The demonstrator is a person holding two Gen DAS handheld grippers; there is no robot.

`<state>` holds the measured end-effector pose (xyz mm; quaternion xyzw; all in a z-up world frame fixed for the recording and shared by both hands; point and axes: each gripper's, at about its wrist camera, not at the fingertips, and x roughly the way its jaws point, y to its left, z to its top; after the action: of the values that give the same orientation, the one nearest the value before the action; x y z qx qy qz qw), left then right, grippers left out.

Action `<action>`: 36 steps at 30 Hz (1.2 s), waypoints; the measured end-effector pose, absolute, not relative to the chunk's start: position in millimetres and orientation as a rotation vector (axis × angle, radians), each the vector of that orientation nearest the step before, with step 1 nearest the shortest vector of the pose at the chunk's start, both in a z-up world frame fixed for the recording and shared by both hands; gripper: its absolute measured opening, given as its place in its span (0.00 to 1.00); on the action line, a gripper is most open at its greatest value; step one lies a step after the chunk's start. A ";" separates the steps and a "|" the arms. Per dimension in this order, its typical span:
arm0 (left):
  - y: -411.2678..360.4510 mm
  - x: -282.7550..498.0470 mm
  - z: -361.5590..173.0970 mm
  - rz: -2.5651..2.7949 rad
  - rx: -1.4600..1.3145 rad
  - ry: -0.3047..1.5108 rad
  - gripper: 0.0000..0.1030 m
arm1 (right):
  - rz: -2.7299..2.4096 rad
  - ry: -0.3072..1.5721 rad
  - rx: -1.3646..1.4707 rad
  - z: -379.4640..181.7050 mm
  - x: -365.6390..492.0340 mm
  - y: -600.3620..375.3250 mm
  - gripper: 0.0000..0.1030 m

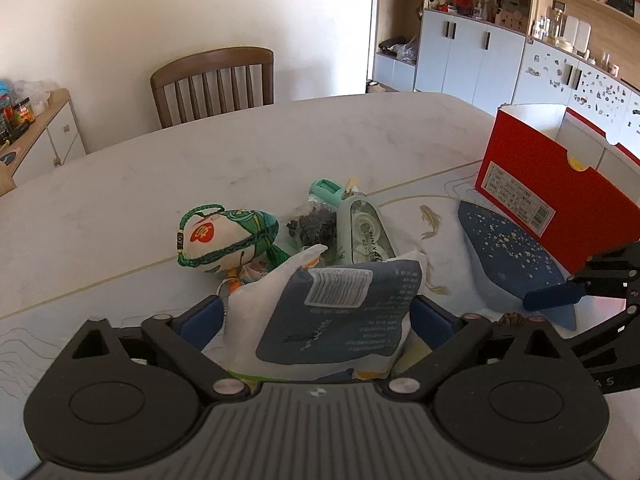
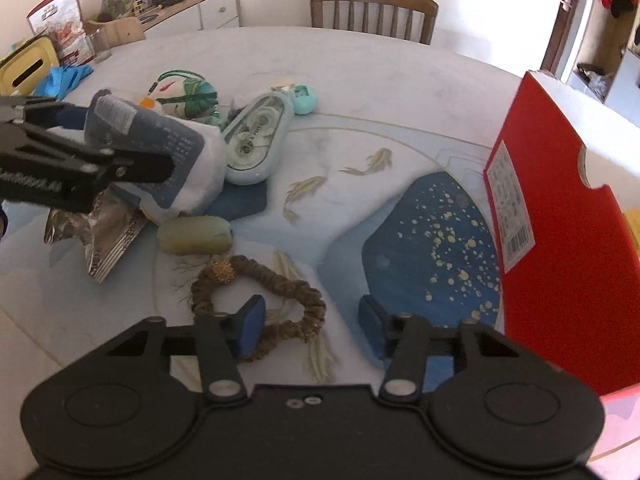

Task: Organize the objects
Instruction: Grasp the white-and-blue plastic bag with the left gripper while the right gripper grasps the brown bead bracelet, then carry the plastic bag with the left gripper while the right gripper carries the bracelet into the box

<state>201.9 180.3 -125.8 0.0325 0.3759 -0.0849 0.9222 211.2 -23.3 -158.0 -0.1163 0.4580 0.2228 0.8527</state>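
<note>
Left wrist view: left claw spread wide around a white-and-navy pouch at lower centre, pads just beside its sides, contact unclear; green tasselled sachet sits left of centre, tape dispenser at centre, red box at the right edge, all on the desk. Right wrist view: right claw at lower centre partly open, left pad over a brown braided ring, nothing gripped; green pebble-like object lies just above the ring.
</note>
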 end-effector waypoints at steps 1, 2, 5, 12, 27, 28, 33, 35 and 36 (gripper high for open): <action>179.5 202.0 -125.2 -0.171 0.071 0.771 0.88 | 0.474 0.960 -0.252 -158.1 210.3 -21.9 0.42; 178.8 202.1 -125.0 -0.165 0.079 0.769 0.85 | 0.480 0.958 -0.254 -157.7 209.5 -21.0 0.36; 178.4 202.1 -123.3 -0.159 0.089 0.770 0.71 | 0.474 0.951 -0.266 -156.8 207.9 -18.8 0.26; 172.4 194.3 -112.4 -0.168 0.085 0.748 0.41 | 0.457 0.948 -0.230 -152.7 204.2 -25.2 0.08; 153.8 163.4 -79.3 -0.179 0.011 0.713 0.29 | 0.442 0.843 -0.077 -100.0 172.7 -66.0 0.06; 152.2 160.4 -75.4 -0.180 0.007 0.709 0.29 | 0.440 0.836 -0.070 -95.4 170.4 -68.9 0.06; 140.1 147.9 -56.0 -0.194 -0.032 0.703 0.29 | 0.429 0.783 -0.026 -70.3 161.5 -86.3 0.06; 133.1 145.1 -49.3 -0.195 -0.036 0.704 0.29 | 0.427 0.765 -0.010 -61.7 160.3 -92.8 0.06; 129.2 143.1 -45.0 -0.202 -0.039 0.702 0.29 | 0.425 0.753 -0.005 -56.6 159.3 -97.1 0.06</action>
<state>143.1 129.2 -45.0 -0.0189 0.3431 -0.0986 0.9339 159.3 -97.1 -56.6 -0.0022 0.3650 0.2058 0.9080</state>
